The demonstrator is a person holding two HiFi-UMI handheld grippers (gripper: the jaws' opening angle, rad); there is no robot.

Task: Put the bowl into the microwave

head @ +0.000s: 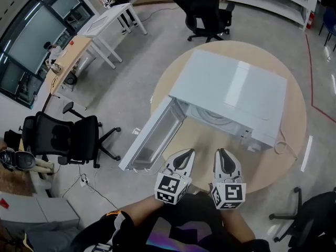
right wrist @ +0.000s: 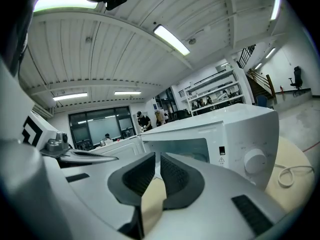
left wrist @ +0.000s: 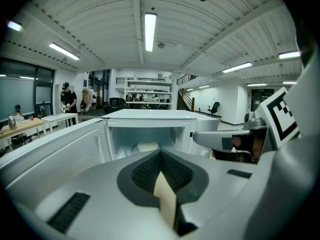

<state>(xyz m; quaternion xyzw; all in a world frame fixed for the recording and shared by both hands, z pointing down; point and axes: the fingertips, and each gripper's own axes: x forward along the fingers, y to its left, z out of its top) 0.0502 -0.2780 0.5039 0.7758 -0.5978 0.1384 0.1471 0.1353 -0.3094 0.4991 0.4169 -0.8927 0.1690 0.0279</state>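
Observation:
The white microwave (head: 231,96) stands on the round table, its door (head: 152,135) swung wide open to the left. A pale bowl (left wrist: 147,146) sits inside the cavity on the turntable. Both grippers hover side by side in front of the opening, near the table's front edge. My left gripper (head: 185,155) (left wrist: 160,154) is shut with nothing in it and points at the cavity. My right gripper (head: 223,155) (right wrist: 157,156) is also shut and empty, aimed at the microwave's front by the control knob (right wrist: 255,161).
The round wooden table (head: 294,140) carries a white cable (head: 286,148) beside the microwave. Black office chairs stand at the left (head: 63,138), far back (head: 207,14) and lower right (head: 310,219). Desks line the left wall, where a person (left wrist: 67,96) stands.

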